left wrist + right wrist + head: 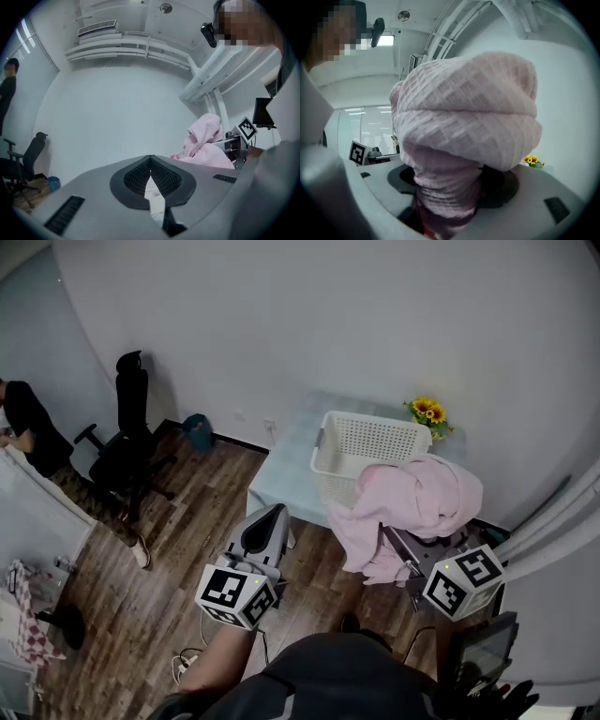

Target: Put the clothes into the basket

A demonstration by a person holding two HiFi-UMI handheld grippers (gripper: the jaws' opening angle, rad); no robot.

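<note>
Pink cloth (422,498) hangs in the head view from the right gripper (394,542) and drapes over the near right rim of the white basket (361,442), which stands at the pale table's (291,456) right edge. The left gripper (267,521) is at the table's near edge. The left gripper view shows its jaws together and empty. In the right gripper view, the jaws clamp the bunched cloth.
</note>
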